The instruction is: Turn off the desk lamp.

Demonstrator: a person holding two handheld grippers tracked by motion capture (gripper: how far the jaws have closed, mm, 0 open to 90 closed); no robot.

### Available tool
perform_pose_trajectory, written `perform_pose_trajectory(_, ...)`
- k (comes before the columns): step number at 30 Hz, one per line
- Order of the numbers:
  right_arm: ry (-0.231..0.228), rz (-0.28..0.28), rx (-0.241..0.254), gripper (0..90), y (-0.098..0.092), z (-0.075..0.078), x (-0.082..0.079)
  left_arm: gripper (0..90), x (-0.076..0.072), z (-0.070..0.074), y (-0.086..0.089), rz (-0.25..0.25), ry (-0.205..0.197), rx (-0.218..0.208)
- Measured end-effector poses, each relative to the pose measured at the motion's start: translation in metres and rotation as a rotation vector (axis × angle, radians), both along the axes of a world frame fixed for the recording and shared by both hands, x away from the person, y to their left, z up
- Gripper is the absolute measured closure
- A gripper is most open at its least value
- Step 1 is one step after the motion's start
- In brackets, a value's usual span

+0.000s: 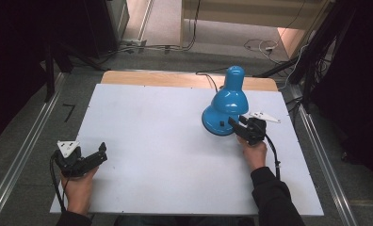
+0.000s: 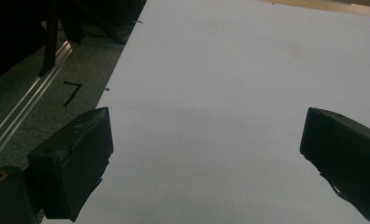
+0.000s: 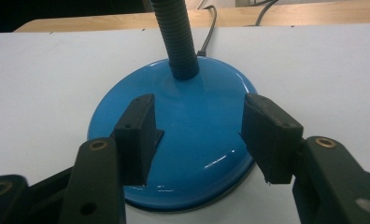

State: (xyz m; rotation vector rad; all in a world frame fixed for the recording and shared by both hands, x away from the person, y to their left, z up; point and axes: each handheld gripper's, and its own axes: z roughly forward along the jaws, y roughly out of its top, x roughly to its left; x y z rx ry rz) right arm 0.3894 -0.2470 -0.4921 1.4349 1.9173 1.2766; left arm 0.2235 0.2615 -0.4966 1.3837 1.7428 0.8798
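A blue desk lamp [image 1: 224, 108] stands on the white tabletop [image 1: 156, 155], toward its far right part, its round base [image 3: 174, 140] flat on the surface and its ribbed neck [image 3: 177, 37] rising from the base's middle. The lamp's black cord [image 3: 210, 25] runs off behind the base toward the tabletop's wooden far edge. The right tool [image 1: 241, 127] sits at the near right rim of the base, jaws parted over the glossy blue top with nothing gripped between them. The left tool [image 1: 93, 157] rests well apart from the lamp, near the tabletop's near left corner, jaws spread wide and empty over bare white surface.
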Motion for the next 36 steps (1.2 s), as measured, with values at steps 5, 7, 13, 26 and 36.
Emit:
perform_pose_trajectory(5,-0.002,-0.001,0.007,38.6,-0.007,0.003,-0.001,3.4,0.000,0.000,0.000,0.000,0.001,0.000)
perform_pose_trajectory(7,-0.003,-0.004,0.009,37.9,-0.010,0.004,-0.001,3.4,0.000,0.000,0.000,-0.001,0.002,0.000)
perform_pose_trajectory(13,-0.005,-0.017,0.011,36.1,-0.017,0.007,-0.003,3.3,0.000,0.000,0.001,-0.001,0.001,0.001)
perform_pose_trajectory(26,-0.001,-0.016,-0.006,29.6,-0.030,0.012,-0.011,3.4,-0.001,0.000,0.002,0.001,0.001,-0.002)
perform_pose_trajectory(36,0.000,-0.026,-0.015,24.1,-0.042,0.013,-0.017,3.4,-0.001,0.000,0.002,0.002,0.002,-0.002)
